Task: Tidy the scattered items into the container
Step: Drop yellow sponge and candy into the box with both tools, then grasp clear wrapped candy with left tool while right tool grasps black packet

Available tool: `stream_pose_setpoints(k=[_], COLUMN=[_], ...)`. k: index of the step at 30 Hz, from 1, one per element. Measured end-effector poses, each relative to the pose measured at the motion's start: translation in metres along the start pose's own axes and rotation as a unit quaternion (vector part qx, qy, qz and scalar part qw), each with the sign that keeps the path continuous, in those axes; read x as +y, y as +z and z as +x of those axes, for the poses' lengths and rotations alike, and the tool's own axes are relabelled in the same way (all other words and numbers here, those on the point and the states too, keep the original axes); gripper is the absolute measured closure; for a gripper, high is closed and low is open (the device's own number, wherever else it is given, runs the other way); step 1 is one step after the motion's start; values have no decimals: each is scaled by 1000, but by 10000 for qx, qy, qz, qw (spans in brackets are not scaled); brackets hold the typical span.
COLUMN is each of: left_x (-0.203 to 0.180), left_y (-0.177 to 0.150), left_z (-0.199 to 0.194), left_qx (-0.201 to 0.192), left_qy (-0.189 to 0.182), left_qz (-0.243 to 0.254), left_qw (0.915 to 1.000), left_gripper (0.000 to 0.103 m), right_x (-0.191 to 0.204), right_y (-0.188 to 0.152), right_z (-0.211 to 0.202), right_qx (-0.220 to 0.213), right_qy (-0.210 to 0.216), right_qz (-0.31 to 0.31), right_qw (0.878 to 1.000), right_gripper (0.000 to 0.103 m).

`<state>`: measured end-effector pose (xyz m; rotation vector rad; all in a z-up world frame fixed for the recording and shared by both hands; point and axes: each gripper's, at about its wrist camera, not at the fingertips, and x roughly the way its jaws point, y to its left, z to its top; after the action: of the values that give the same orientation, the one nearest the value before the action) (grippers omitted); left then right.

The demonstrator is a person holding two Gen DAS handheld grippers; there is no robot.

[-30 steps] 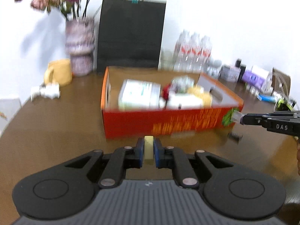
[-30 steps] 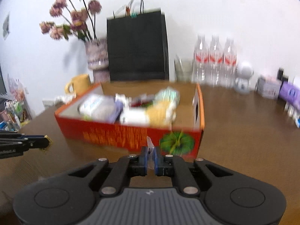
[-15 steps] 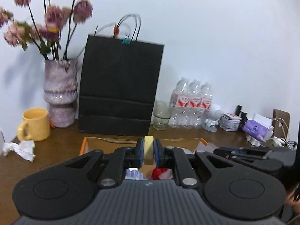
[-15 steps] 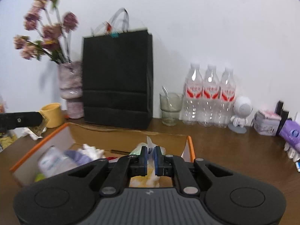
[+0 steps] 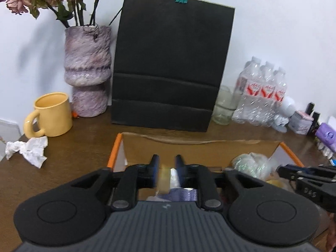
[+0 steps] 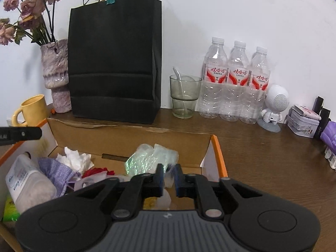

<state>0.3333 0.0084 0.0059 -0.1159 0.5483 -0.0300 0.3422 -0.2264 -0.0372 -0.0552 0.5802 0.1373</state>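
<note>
Below both sets of parted jaws, your left gripper (image 5: 166,162) and right gripper (image 6: 168,171) find the orange-rimmed cardboard box (image 6: 219,157); crumpled tissue (image 5: 27,150) lies far left.

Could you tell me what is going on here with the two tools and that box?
A person is tidying loose items into the box. Both tools hang over it with jaws parted: a blurred yellowish item sits between the left tool fingers, seemingly just let go, and a clear scrap between the right tool fingers. A tissue lies on the table by the mug.
</note>
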Motion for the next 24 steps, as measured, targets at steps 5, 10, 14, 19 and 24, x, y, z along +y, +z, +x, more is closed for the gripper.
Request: stream_pose_setpoints(k=[5,10,14,19,24], left_x=[-3,-8,-12,-9,2], left_y=[0,2,1,-1,-9], left_z=[-13,-22,-22,-27,-59], left_qx=[-140,-241,-227,-207,-300], left_qy=[0,-87,-51,-69,-351], left_qz=[95,100,145,111,-6], left_qw=[9999,9996,9996,9997,9989], left_gripper=[1,0,0,0,0], right_x=[1,2,5,7,-1], right_y=[0,2,2,2,-4], right_z=[-7,-15,-16,-26,-63], right_qx=[6,53,168,156,-74], right_qy=[92,264,301,324,441], right_qz=[91,86,75,65,9], right_qw=[9999,9996,9994,9993,9990], right_gripper=[25,0,0,0,0])
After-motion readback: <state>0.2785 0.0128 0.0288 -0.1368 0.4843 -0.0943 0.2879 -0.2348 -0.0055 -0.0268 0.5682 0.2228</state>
